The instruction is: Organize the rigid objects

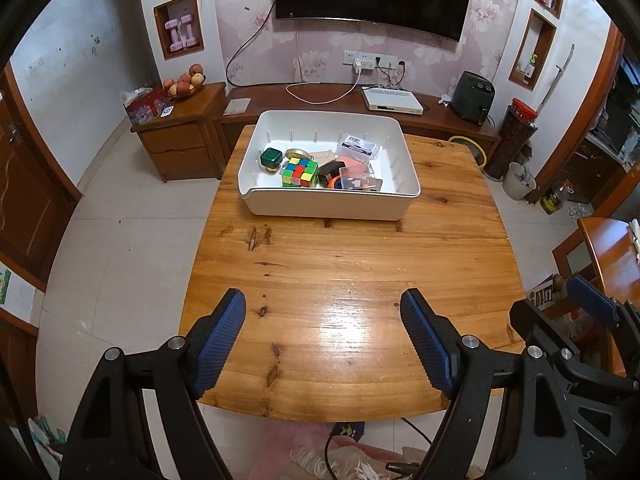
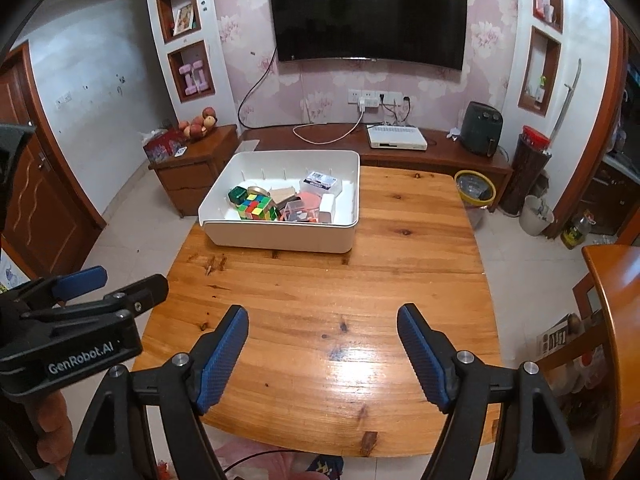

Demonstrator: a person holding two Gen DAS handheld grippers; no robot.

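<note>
A white plastic bin (image 1: 328, 206) (image 2: 280, 236) stands at the far side of the wooden table (image 1: 352, 280) (image 2: 320, 300). Inside lie a colourful puzzle cube (image 1: 299, 173) (image 2: 258, 207), a dark green cube (image 1: 271, 159) (image 2: 239, 194), a clear box with a printed label (image 1: 357, 145) (image 2: 320, 182), an orange piece and other small items. My left gripper (image 1: 323, 300) hangs open over the near part of the table with nothing between its fingers. My right gripper (image 2: 323, 316) is open beside it, also with nothing in it.
A low wooden cabinet (image 1: 184, 136) with a fruit bowl stands left of the table. Behind it run a TV bench with a white set-top box (image 1: 392, 102) and a dark air fryer (image 1: 472, 96). A yellow-rimmed bin (image 2: 475, 190) stands on the floor at the right.
</note>
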